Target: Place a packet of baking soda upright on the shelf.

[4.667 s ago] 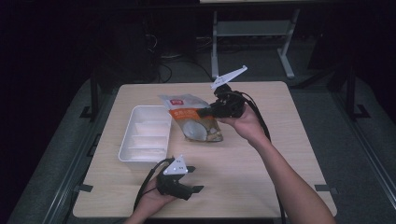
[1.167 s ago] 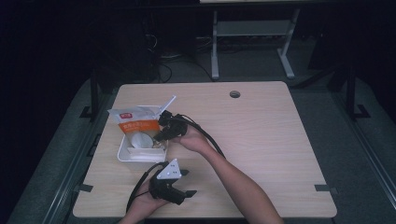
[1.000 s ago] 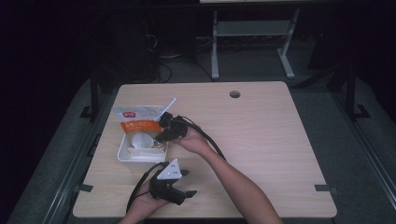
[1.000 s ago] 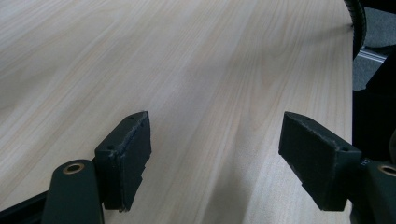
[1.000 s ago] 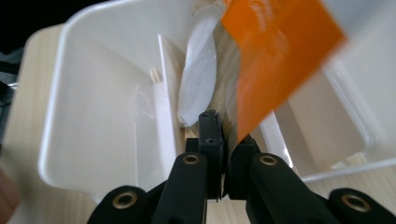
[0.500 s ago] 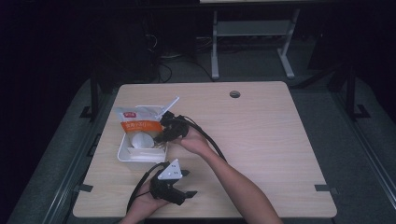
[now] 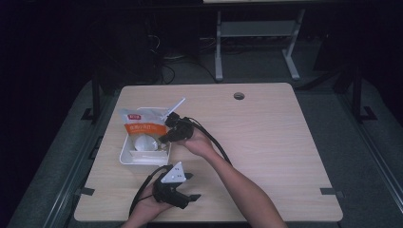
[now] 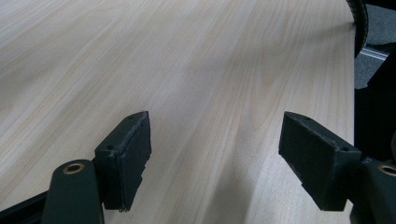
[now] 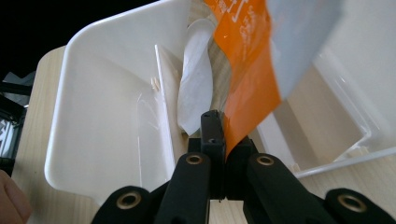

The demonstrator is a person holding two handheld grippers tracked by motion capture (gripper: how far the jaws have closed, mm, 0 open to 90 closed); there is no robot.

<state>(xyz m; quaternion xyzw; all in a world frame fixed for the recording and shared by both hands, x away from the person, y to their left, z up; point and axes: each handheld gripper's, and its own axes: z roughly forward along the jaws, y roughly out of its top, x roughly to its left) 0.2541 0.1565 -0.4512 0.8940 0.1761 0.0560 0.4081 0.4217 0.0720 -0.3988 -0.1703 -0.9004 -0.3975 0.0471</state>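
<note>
Worktop (image 7: 266, 137): pale wood, round hole near upper edge.

White tray (image 7: 128, 154): left of centre in the high view, divided into compartments, standing on worktop.

Orange-and-white pouch (image 7: 141, 124): tilted over the tray's upper end, lower part inside tray; white round patch visible on it.

Right claw (image 7: 165, 137): centre-left of high view, at tray's right rim, clamped tight on pouch edge; jaws together in the right gripper view with orange film pinched between.

Left claw (image 7: 190, 186): lower centre-left, resting on worktop below the tray, spread wide, nothing between jaws; bare wood ahead in the left gripper view.
</note>
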